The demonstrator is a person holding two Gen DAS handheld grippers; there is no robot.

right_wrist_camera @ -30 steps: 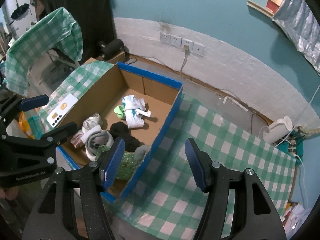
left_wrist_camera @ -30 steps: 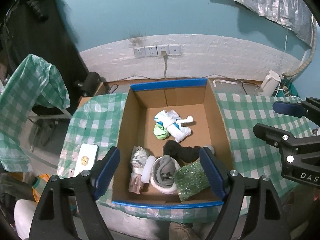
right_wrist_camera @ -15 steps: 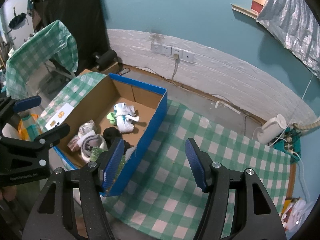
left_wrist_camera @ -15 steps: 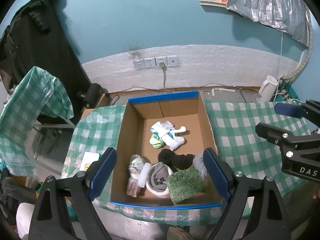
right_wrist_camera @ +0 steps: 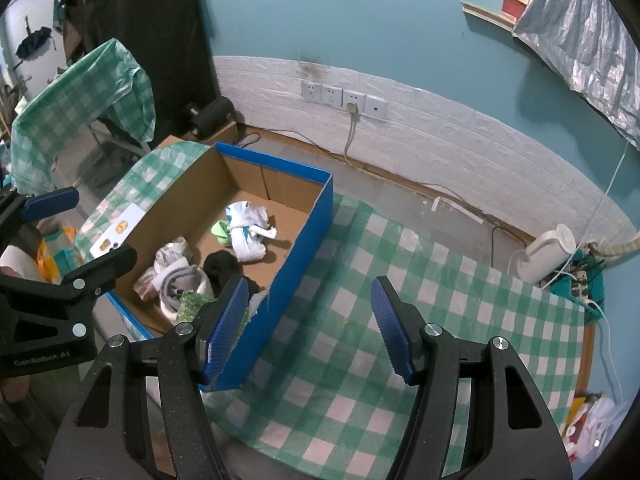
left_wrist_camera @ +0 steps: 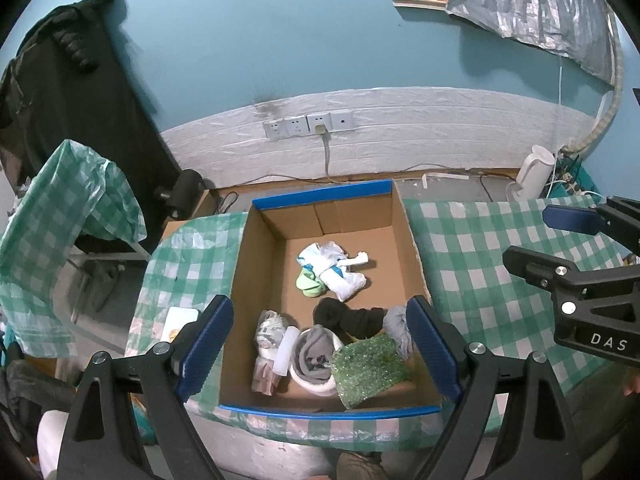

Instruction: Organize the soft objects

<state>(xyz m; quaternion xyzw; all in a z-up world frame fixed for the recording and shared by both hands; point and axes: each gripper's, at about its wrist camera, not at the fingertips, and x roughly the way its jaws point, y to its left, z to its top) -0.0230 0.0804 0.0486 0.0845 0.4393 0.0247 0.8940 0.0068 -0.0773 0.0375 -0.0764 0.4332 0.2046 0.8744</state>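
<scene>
A cardboard box (left_wrist_camera: pixel 404 240) with blue edges (right_wrist_camera: pixel 316 208) sits on a green checked tablecloth. Inside lie a white-and-blue cloth bundle (left_wrist_camera: pixel 334 266), a light green item (left_wrist_camera: pixel 308 283), a black sock (left_wrist_camera: pixel 352 318), a grey sock in a white roll (left_wrist_camera: pixel 314 354), a glittery green pad (left_wrist_camera: pixel 370 364) and a patterned bundle (left_wrist_camera: pixel 270 330). My left gripper (left_wrist_camera: pixel 320 348) hangs open above the box's near end, holding nothing. My right gripper (right_wrist_camera: pixel 308 326) stands open and empty over the cloth, just right of the box.
A white card (left_wrist_camera: pixel 178 322) lies on the cloth left of the box. A white kettle (right_wrist_camera: pixel 548 252) and cables stand at the far right by the wall. A chair draped in checked plastic (left_wrist_camera: pixel 60 216) stands to the left.
Both grippers have pulled back and slightly up, so the box looks smaller and farther away. The jaws keep the same width, and the items in the box lie as before.
</scene>
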